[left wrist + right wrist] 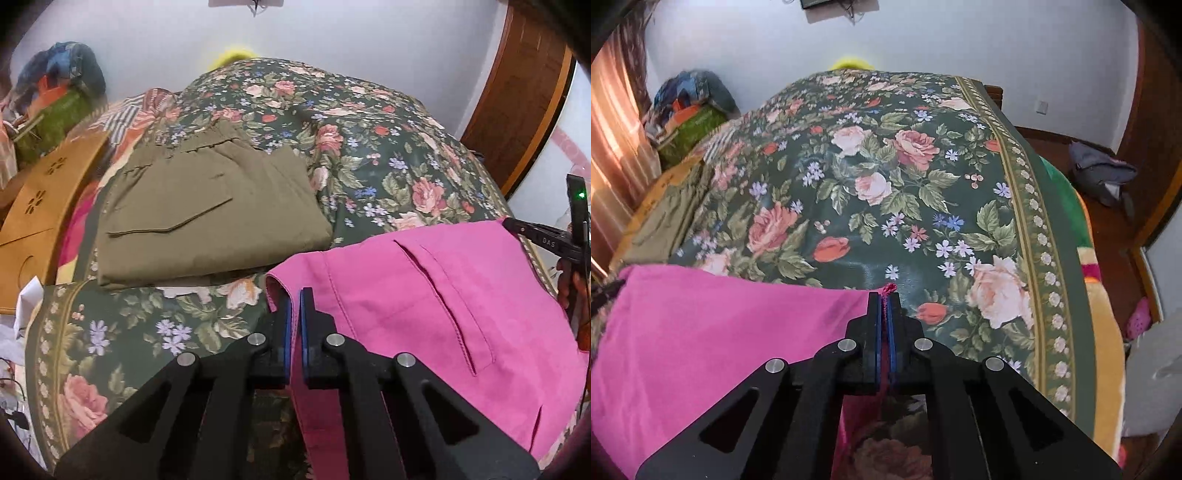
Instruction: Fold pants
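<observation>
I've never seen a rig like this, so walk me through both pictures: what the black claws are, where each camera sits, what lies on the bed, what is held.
There is no robot: a person holds a two-finger gripper in each hand, and a fisheye camera on each looks forward along its fingers. One picture comes from the left gripper, the other from the right gripper. Both are shut on the pink pants, each pinching an edge of them above a floral bedspread. Olive pants lie folded on the bed, further back to the left.
</observation>
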